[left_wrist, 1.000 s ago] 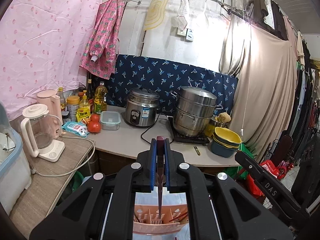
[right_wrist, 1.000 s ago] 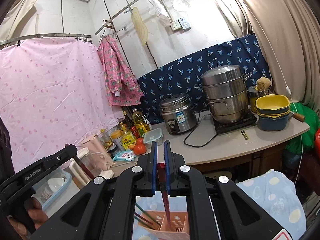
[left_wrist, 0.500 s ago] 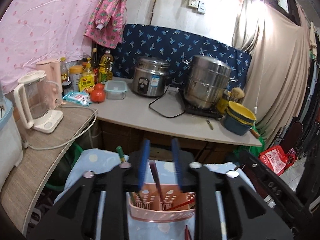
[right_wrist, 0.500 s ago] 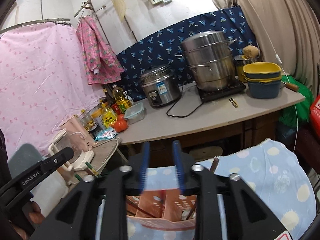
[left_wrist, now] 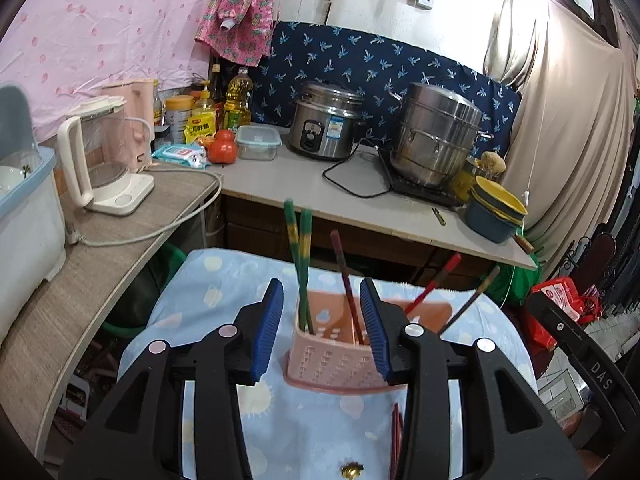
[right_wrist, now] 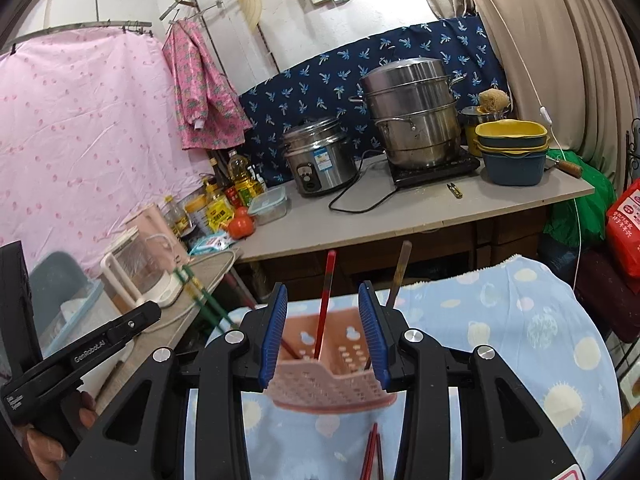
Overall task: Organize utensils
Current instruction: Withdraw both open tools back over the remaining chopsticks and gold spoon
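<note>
A pink perforated utensil holder stands on a light blue cloth printed with pale suns and clouds. In it lean a pair of green-and-yellow chopsticks at its left end, a dark red chopstick near the middle, and a red one and a brown one angled out to the right. More red chopsticks lie flat on the cloth just in front of the holder.

The left gripper has its blue-padded jaws parted and still opening, with nothing pressed between them (the holder shows in the gap beyond). The right gripper is the same: jaws spread, opening, pads touching nothing.

Behind the cloth runs a grey countertop against a navy leaf-print backdrop. On it sit a rice cooker, a stacked steel steamer pot, stacked yellow and blue bowls, tomatoes and oil bottles. A white kettle stands on the wood-grain side counter, before a pink curtain.
</note>
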A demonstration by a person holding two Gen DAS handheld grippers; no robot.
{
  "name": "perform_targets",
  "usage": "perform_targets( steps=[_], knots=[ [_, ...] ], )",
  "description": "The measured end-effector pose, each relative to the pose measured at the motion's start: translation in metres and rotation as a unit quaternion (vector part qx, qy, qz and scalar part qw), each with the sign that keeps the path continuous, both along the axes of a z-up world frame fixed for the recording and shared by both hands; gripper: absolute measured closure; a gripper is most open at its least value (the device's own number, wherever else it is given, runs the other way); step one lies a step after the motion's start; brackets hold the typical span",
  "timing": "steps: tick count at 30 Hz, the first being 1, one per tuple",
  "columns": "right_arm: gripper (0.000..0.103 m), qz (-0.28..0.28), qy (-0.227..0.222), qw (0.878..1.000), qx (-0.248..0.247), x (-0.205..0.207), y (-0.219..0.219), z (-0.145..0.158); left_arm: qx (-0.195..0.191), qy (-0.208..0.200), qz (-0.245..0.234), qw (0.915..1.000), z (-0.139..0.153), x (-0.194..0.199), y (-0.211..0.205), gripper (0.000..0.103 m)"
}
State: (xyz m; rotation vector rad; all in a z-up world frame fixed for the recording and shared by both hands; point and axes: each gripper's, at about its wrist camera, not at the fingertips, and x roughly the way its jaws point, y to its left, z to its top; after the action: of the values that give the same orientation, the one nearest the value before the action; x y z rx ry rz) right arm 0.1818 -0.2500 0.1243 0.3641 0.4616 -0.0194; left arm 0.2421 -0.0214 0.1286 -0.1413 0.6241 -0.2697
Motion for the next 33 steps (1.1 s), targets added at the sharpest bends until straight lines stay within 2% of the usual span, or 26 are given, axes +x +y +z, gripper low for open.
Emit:
perform_targets(
  steps=[13,18,27,33],
  knots=[
    [0.066,0.020,0.055,0.998,-0.024,-0.060,0.027,-0.043,0.028,0.060,-0.010,0.9978,-0.063,-0.055,0.011,0.065],
    [0.066,0.020,0.091,0.995,-0.028,-0.088,0.033,-0.076,0.030,0.090,-0.020,0.9953,-0.090,-0.080,0.010,0.065],
    [0.066,0.014,0.159,0.987,-0.027,-0.137,0.035,-0.136,0.058,0.143,-0.043,0.9871,-0.143,-0.128,0.007,0.065],
    [0.066,0.016,0.198,0.980,-0.026,-0.163,0.042,-0.170,0.062,0.167,-0.054,0.9826,-0.163,-0.151,0.009,0.065]
  ],
)
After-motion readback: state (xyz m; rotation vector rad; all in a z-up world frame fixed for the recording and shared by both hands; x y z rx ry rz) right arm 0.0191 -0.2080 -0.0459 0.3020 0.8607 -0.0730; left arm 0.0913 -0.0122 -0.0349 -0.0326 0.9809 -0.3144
